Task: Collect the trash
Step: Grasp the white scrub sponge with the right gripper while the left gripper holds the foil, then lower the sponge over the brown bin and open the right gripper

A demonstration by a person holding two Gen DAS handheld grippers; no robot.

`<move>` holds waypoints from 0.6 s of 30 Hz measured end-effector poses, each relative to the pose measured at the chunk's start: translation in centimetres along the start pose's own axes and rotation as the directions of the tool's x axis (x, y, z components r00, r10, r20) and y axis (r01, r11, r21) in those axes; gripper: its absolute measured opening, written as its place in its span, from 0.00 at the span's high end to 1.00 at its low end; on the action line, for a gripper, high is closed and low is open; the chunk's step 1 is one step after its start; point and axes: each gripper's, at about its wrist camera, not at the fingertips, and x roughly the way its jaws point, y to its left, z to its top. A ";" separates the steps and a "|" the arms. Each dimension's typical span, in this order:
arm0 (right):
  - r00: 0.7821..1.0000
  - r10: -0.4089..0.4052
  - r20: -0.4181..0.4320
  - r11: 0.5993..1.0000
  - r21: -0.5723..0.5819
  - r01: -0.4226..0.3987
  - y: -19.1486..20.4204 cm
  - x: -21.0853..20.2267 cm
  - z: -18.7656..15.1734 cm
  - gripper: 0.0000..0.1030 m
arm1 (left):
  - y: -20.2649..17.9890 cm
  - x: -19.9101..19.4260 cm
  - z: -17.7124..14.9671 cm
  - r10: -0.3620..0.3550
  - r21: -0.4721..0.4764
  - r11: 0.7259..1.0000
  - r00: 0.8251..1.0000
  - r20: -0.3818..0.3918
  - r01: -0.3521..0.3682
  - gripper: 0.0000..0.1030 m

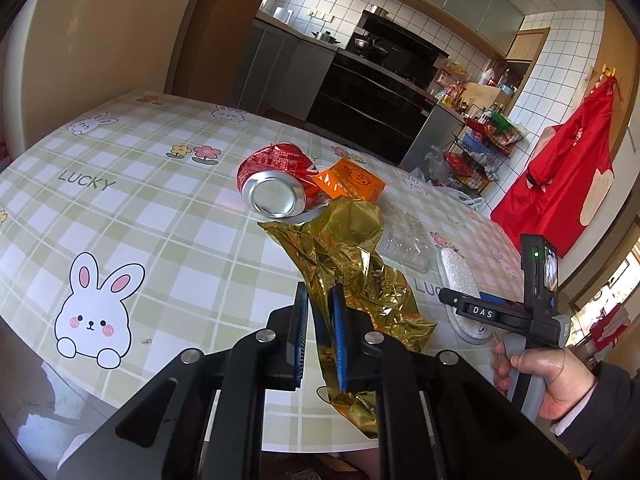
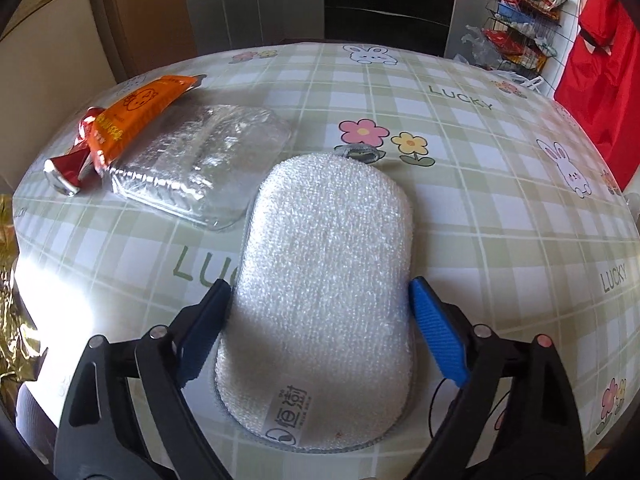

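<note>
Pinching the crumpled gold foil wrapper (image 1: 352,264) between its nearly closed fingers (image 1: 338,340), the left gripper (image 1: 318,336) held it just above the checked surface (image 1: 160,220). Beyond lay a crushed red can (image 1: 276,184), an orange packet (image 1: 348,182) and a clear plastic tray (image 2: 200,160). The right gripper (image 2: 320,320) straddled a white scrubbing pad (image 2: 328,260), fingers (image 2: 436,328) apart, touching its sides.
</note>
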 end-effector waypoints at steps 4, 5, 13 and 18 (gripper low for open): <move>0.995 0.061 0.077 0.998 -0.022 -0.060 0.8 -3.5 -1.0 0.15 | -0.4 -1.1 0.0 -0.005 0.016 1.000 1.000 -0.003 0.005 0.88; 0.993 0.069 0.093 0.997 -0.033 -0.066 1.2 -4.5 -1.3 0.15 | -0.6 -1.3 0.0 -0.006 0.022 1.000 1.000 -0.004 0.006 0.88; 0.955 0.171 0.243 0.982 -0.121 -0.145 4.7 -14.5 -5.6 0.15 | -1.7 -5.2 -0.5 -0.007 0.067 0.998 1.000 0.005 0.007 0.88; 0.935 0.246 0.256 0.968 -0.117 -0.223 5.8 -19.0 -8.4 0.15 | -1.7 -8.1 -1.2 0.010 0.070 0.997 1.000 0.016 -0.011 0.88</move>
